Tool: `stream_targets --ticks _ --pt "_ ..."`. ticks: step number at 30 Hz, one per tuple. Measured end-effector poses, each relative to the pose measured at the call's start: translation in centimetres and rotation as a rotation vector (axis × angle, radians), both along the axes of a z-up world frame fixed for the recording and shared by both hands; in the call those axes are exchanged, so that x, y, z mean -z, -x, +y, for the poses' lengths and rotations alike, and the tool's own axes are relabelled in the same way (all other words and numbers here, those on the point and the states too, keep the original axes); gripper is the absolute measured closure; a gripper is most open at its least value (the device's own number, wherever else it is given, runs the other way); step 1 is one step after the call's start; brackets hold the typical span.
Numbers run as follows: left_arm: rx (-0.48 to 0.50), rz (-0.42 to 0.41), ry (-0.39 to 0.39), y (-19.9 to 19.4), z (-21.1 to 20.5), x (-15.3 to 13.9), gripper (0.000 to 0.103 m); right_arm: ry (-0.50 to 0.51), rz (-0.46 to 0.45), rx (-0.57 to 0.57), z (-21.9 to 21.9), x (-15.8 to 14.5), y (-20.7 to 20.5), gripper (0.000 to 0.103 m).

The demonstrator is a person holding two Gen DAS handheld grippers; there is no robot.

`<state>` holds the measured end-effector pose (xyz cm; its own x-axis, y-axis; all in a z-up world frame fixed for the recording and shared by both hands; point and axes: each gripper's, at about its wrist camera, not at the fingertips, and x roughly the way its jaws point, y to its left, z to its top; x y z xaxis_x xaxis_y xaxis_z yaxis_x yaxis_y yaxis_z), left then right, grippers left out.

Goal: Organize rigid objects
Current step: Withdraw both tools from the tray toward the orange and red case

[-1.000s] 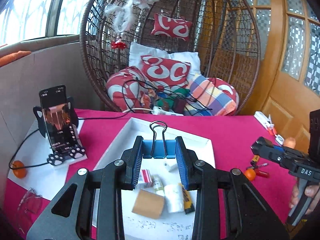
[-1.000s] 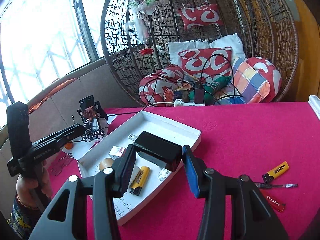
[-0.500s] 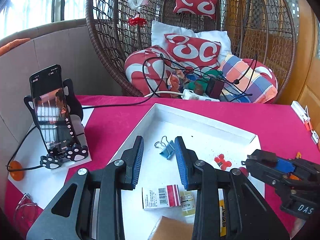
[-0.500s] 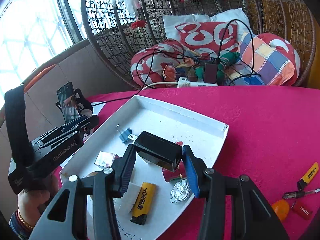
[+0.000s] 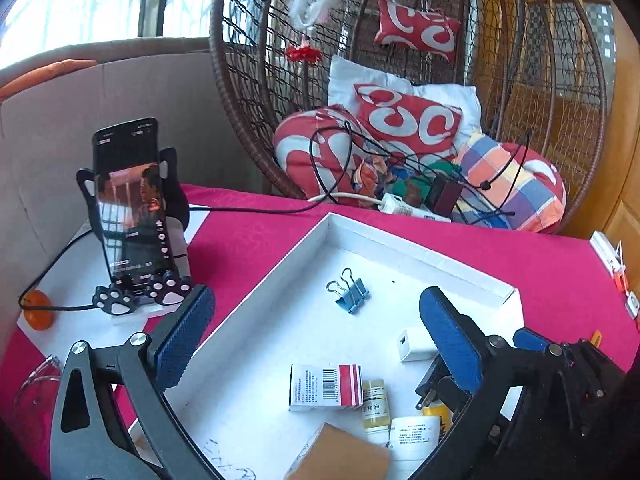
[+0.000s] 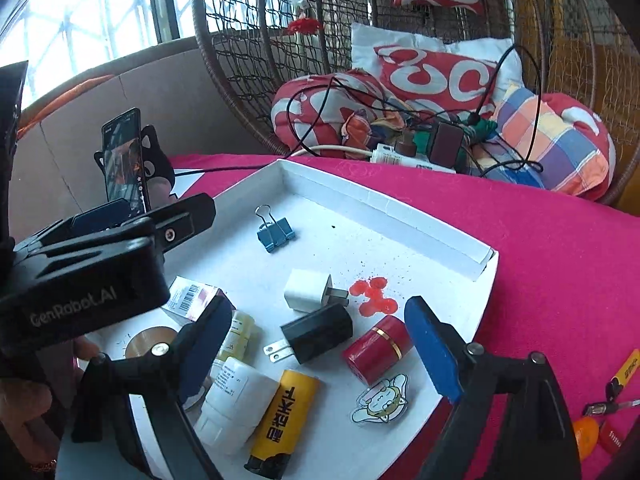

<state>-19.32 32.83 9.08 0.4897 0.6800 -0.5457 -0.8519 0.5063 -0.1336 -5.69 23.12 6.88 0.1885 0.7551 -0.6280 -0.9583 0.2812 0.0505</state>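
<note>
Both tools' jaws are opening, nothing between the pads: the left tool [image 5: 316, 340] and right tool [image 6: 320, 344] hover over the white tray [image 6: 384, 204]. Only the right view shows the black charger [image 6: 320, 332] and red case [image 6: 378, 354] at centre; the blue binder clip [image 5: 350, 292] lies mid-frame in both.

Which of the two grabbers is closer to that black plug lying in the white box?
Right. The black plug lies between the right gripper's opening jaws, untouched. The left gripper, also opening, is off to one side over the tray.
</note>
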Motion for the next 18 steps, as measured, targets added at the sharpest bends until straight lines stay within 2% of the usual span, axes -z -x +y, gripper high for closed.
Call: stream_targets --ticks 5,9,14,18 --pt "-0.023 -0.11 -0.028 2.5 -3.3 -1.4 0.0 -0.064 -0.025 0.017 -2.6 -0.7 1.0 0.014" --pt "0.018 -0.177 -0.013 3.3 -6.8 -1.4 0.0 -0.092 -0.011 0.018 -5.1 -1.0 1.1 0.014" --pt "0.127 -0.229 0.007 2.2 -11.5 -1.0 0.0 -0.12 0.004 0.076 -10.3 -0.6 -1.1 0.014" --pt "0.26 -0.186 -0.014 -1.0 -14.8 -0.3 0.0 -0.149 -0.002 0.2 -16.3 0.4 -4.3 0.014"
